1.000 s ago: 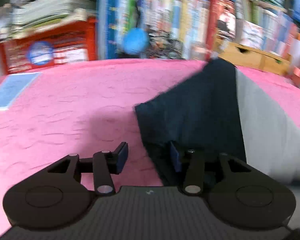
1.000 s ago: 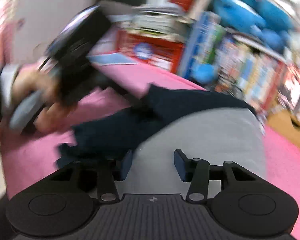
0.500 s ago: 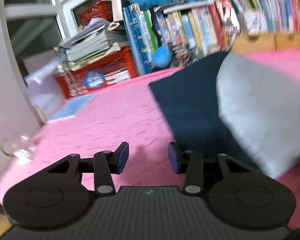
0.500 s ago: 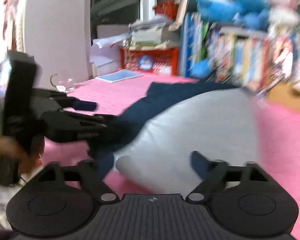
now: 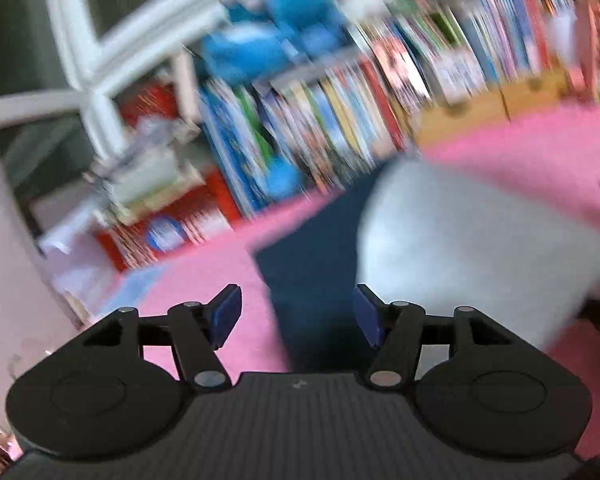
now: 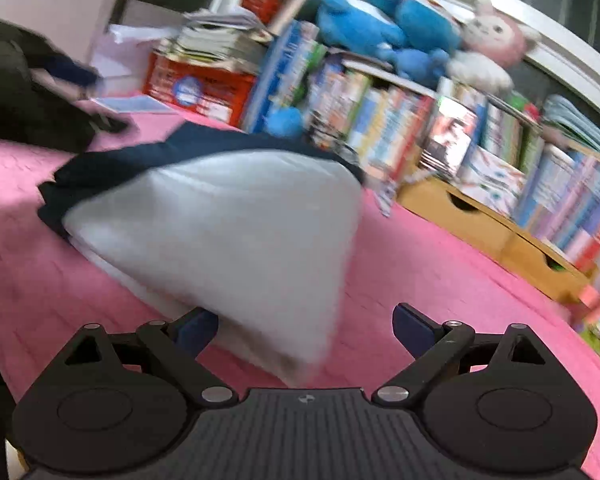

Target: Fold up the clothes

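A folded garment lies on the pink surface: a light grey part (image 6: 228,232) on top and a navy part (image 6: 140,156) under it at the far left. In the left wrist view the grey part (image 5: 472,240) lies right of the navy part (image 5: 312,264). My left gripper (image 5: 296,316) is open and empty above the navy edge. My right gripper (image 6: 304,328) is wide open and empty, with the near grey corner between its jaws and untouched. The left gripper and hand (image 6: 28,92) show at far left of the right wrist view. Both views are blurred.
The pink cover (image 6: 440,264) spreads all round. Behind it stand a bookshelf (image 6: 380,108), blue plush toys (image 6: 380,24), a red crate (image 6: 204,88) with stacked papers, and wooden drawers (image 6: 480,220). A blue booklet (image 6: 136,104) lies at the far left.
Both grippers have opened wider and drawn back from the garment. The left one has tilted up and swung. The garment lies folded, grey part over navy.
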A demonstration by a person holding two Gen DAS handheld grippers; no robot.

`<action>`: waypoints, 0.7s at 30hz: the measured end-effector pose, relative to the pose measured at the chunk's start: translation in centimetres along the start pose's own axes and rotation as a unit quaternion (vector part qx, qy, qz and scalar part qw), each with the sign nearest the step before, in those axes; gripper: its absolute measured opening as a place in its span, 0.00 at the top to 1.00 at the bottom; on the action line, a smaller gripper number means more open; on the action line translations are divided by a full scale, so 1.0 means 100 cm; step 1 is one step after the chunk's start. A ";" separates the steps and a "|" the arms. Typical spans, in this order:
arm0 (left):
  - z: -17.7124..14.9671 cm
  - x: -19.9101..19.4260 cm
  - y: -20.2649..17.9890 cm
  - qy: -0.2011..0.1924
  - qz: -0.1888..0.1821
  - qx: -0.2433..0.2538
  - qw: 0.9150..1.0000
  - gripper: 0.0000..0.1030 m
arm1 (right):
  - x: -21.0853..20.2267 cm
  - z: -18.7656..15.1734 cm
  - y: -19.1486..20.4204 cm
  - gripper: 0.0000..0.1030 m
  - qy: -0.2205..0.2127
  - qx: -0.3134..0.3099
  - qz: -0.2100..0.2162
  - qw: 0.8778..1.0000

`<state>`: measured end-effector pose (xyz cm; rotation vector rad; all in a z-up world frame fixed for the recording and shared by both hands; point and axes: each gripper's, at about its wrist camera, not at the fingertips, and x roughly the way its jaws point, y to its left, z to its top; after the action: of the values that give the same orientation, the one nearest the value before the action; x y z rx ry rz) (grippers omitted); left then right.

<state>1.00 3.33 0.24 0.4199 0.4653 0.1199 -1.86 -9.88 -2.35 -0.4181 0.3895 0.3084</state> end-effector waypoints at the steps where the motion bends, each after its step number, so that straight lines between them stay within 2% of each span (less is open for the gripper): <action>1: -0.007 0.013 -0.005 0.025 -0.004 0.009 1.000 0.41 | 0.005 0.002 0.001 0.08 0.004 -0.003 -0.009 1.000; 2: -0.013 0.023 -0.010 0.045 -0.005 0.019 0.999 0.42 | 0.007 0.002 0.000 0.07 0.006 -0.009 -0.020 1.000; 4: -0.019 0.024 -0.015 0.024 0.018 0.047 0.998 0.41 | 0.008 -0.002 -0.007 0.05 0.009 -0.026 -0.052 0.998; 6: -0.018 0.024 -0.023 0.022 0.028 0.076 0.996 0.41 | 0.006 -0.012 -0.020 0.01 0.009 -0.042 -0.075 0.996; 10: -0.019 0.025 -0.015 0.018 0.014 0.061 0.998 0.40 | 0.001 -0.024 -0.050 0.01 0.013 0.003 -0.037 0.999; 15: -0.024 0.023 -0.002 0.017 -0.004 0.039 0.999 0.40 | 0.005 -0.025 -0.054 0.01 0.017 -0.021 -0.017 0.999; 18: -0.026 0.023 0.006 0.015 -0.018 0.017 1.000 0.40 | 0.011 -0.023 -0.075 0.01 0.046 0.026 0.026 0.998; 21: -0.031 0.020 0.005 -0.001 -0.014 0.023 1.000 0.40 | 0.003 -0.024 -0.090 0.01 0.080 0.042 0.041 0.995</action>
<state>1.32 5.35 -2.83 0.4581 0.4718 0.0814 0.96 -18.70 -1.52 -0.3463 0.5756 0.3382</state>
